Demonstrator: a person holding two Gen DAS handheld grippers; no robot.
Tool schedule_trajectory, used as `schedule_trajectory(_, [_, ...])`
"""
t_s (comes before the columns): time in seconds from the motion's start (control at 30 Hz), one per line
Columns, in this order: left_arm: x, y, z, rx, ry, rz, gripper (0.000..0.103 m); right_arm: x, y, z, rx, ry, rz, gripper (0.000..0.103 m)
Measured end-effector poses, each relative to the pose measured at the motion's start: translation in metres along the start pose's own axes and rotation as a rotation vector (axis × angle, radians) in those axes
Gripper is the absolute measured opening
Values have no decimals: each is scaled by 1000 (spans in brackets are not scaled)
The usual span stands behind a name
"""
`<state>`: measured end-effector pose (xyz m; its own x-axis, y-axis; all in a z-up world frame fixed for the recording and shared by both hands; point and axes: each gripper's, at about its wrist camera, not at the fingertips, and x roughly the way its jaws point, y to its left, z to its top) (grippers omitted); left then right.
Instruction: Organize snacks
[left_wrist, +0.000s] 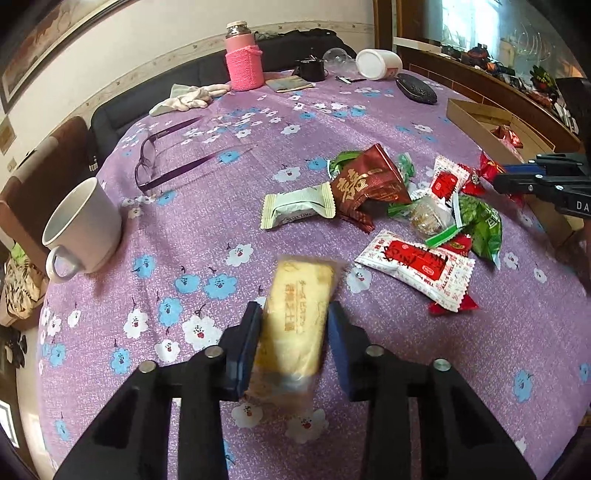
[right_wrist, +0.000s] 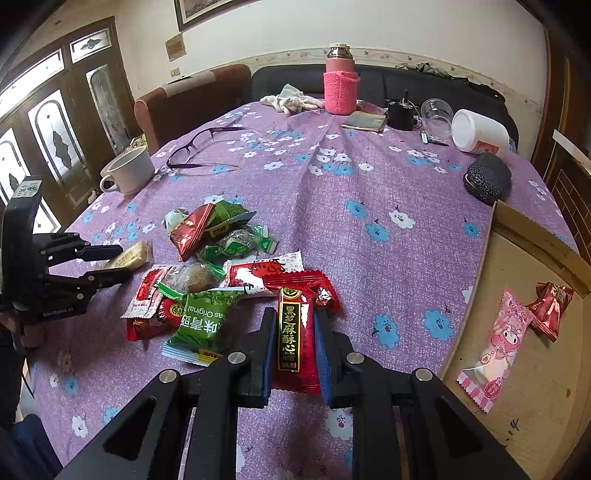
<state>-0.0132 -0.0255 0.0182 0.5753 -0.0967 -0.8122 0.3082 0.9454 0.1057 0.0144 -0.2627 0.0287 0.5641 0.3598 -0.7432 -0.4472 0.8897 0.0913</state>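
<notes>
My left gripper (left_wrist: 294, 314) is shut on a yellow snack packet (left_wrist: 295, 317), which looks blurred and stands on end just above the purple flowered tablecloth (left_wrist: 207, 229). The right wrist view shows that gripper (right_wrist: 123, 262) at the left, with the yellow packet (right_wrist: 131, 255) sticking out of it. My right gripper (right_wrist: 294, 314) is shut on a red packet with a black and gold label (right_wrist: 291, 332). It sits at the near edge of the snack pile (right_wrist: 207, 258). A cardboard box (right_wrist: 517, 254) to the right holds a pink packet (right_wrist: 496, 343) and a red-brown one (right_wrist: 550, 306).
A white mug (left_wrist: 83, 225) and glasses (left_wrist: 162, 158) lie left of the pile. At the far end stand a pink-sleeved bottle (left_wrist: 243, 59), a tipped white jar (left_wrist: 378, 64), a dark case (left_wrist: 415, 88) and a cloth (left_wrist: 188, 98). Chairs and a sofa ring the table.
</notes>
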Motion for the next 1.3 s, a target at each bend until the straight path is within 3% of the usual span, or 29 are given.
schedule_trajectory(0.33, [-6,-7,5,-30,-2,-33,31,-3,-2,2,17,-14,0,20])
schedule_trajectory(0.53, [-15,-13,15,-50,-42,-43,31,-5,-5,2,35,-27,-2,20])
schedule_trajectory(0.83, [-26,-46,64,-127,-164,-133,31,-14,-19,6,109,-80,1,20])
schedule_trajectory(1.0, [-12,-76,90,-142,-172,-189,31,-19,-27,7,141,-102,-3,20])
schedule_trajectory(1.3, [3,-94,93,-118,-199,-150,31,-21,-30,8,158,-119,2,20])
